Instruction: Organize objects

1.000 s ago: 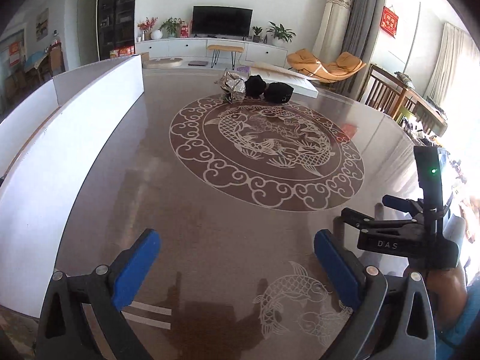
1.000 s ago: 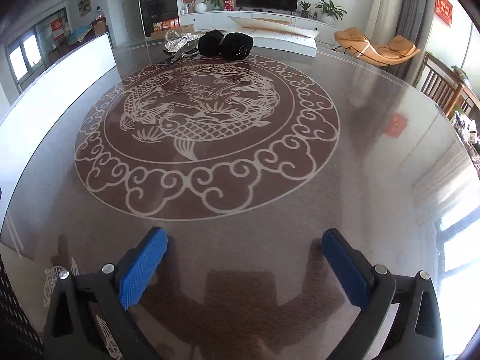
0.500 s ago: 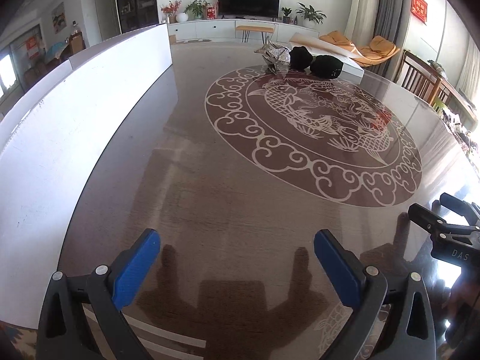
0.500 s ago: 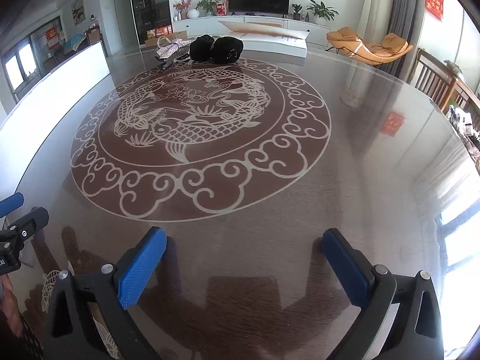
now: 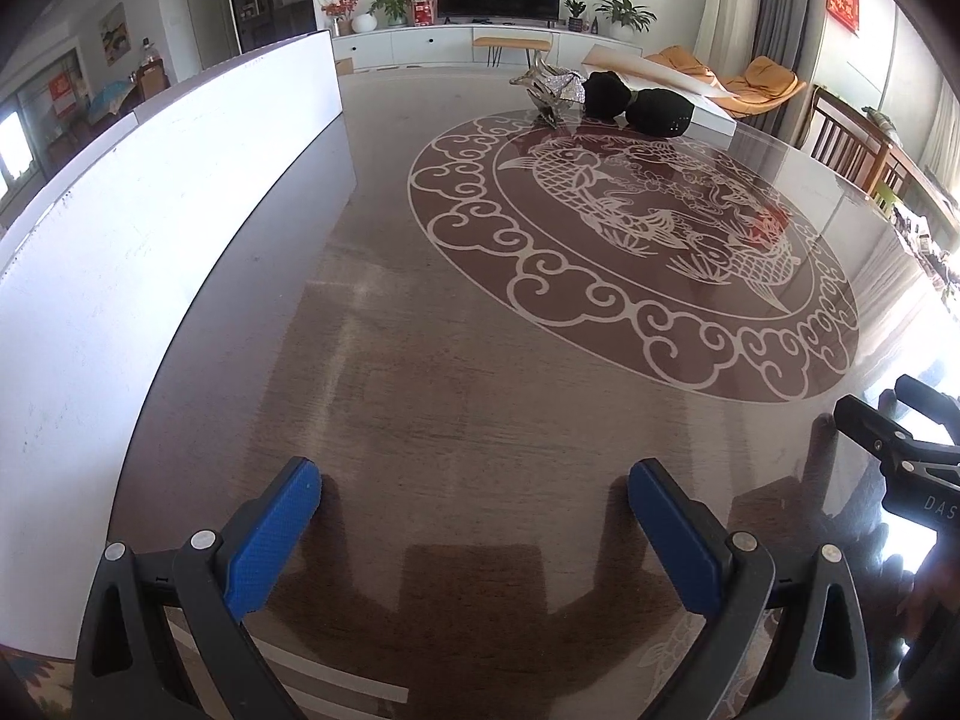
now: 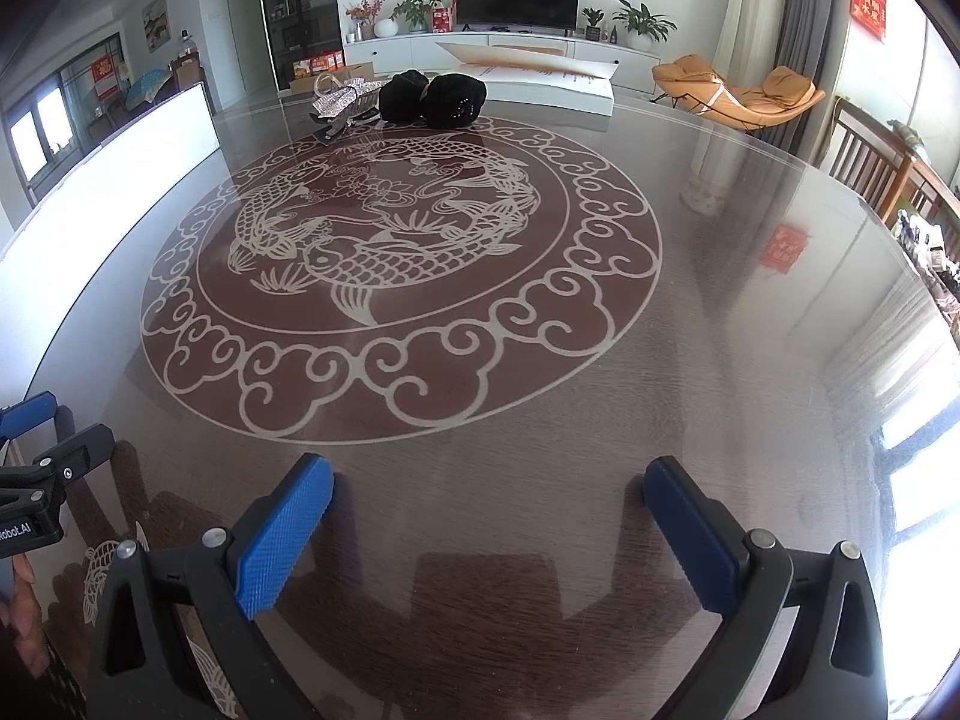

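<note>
both the left hand-held gripper and the right hand-held gripper hovered wide apart, empty. beyond the table's carp medallion lay two black caps and a silver bag, untouched; organizing seemingly hadn't begun.

My left gripper has swung round to the left over the last second: the white board now fills far more of its view, and the fish medallion has slid off to the right of centre. The right gripper, which stood tall beside that medallion with a green light showing, now only pokes in at the view's right edge. On my right wrist view, the left gripper has come into sight, left of the medallion.
</note>
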`<control>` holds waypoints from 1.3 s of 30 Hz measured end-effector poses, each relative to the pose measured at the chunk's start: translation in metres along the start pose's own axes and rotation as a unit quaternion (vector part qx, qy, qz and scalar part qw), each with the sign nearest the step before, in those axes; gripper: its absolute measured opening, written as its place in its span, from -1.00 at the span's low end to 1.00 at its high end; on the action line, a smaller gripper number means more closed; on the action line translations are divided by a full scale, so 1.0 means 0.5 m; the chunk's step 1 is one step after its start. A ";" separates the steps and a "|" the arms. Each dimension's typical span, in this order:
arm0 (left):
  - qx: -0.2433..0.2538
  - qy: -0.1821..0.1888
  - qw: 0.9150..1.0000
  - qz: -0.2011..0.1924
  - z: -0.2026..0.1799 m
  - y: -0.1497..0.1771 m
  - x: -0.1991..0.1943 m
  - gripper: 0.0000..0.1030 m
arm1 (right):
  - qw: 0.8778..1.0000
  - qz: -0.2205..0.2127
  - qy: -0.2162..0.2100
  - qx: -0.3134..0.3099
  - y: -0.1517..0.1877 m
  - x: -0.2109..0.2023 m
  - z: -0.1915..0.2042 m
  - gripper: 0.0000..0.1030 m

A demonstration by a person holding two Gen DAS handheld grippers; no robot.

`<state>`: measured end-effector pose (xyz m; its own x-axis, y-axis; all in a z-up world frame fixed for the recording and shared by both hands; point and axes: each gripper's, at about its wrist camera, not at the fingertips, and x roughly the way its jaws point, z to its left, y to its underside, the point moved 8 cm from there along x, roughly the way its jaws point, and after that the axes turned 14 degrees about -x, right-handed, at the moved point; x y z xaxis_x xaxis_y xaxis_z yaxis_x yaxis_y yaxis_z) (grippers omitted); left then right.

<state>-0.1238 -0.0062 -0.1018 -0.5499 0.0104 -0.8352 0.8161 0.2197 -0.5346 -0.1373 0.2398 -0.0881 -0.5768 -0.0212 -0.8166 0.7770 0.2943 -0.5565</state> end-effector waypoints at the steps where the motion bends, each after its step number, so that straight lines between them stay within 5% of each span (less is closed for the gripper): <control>1: 0.000 0.000 1.000 0.000 0.000 0.000 0.001 1.00 | 1.000 0.000 0.000 0.000 0.000 0.000 0.000 1.00; 39: -0.001 -0.001 1.000 0.003 -0.001 0.001 0.000 1.00 | 1.000 0.000 0.000 0.000 0.000 0.002 0.000 1.00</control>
<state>-0.1235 -0.0057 -0.1018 -0.5452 0.0096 -0.8382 0.8188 0.2208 -0.5300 -0.1377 0.2397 -0.0887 -0.5777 -0.0210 -0.8160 0.7766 0.2936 -0.5573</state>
